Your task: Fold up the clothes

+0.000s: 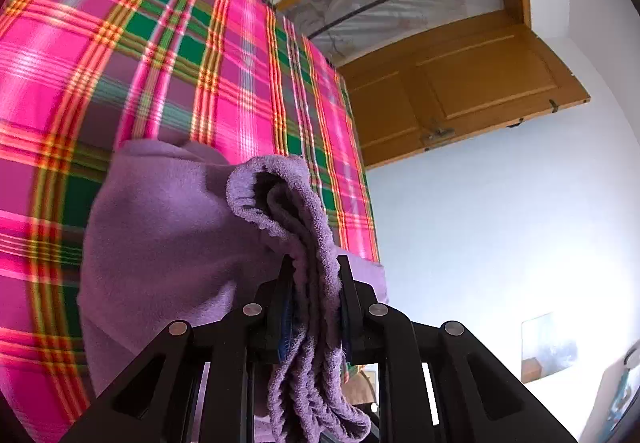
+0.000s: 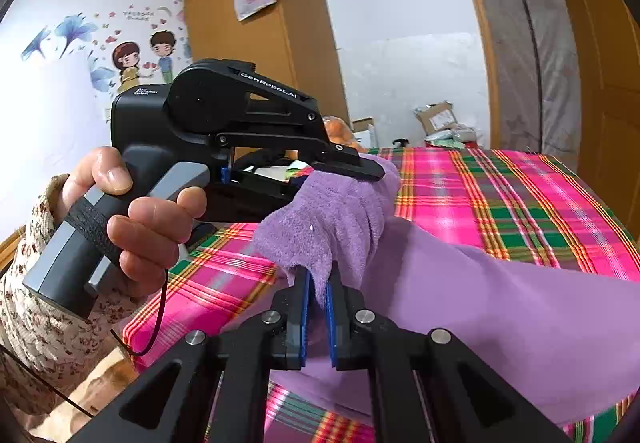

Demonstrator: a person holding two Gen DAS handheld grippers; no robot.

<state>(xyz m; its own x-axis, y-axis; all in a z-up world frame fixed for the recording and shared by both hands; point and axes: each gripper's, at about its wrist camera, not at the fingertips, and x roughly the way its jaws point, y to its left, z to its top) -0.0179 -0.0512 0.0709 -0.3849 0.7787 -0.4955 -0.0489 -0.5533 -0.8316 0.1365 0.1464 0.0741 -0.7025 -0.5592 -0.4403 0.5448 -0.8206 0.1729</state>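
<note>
Both claws, left (image 1: 314, 271) and right (image 2: 318, 279), clench bunched edges of the purple garment (image 2: 480, 303) over the plaid bedspread (image 2: 500, 195).

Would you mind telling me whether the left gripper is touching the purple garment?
Touching. The left wrist view shows the left gripper with its jaws closed on a bunched edge of the purple garment, the fabric pinched between them. The right wrist view shows the same clamp from the side.

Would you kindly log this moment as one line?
left hand-held gripper: shut on purple garment | right hand-held gripper: shut on purple garment | over plaid bedsheet
</note>
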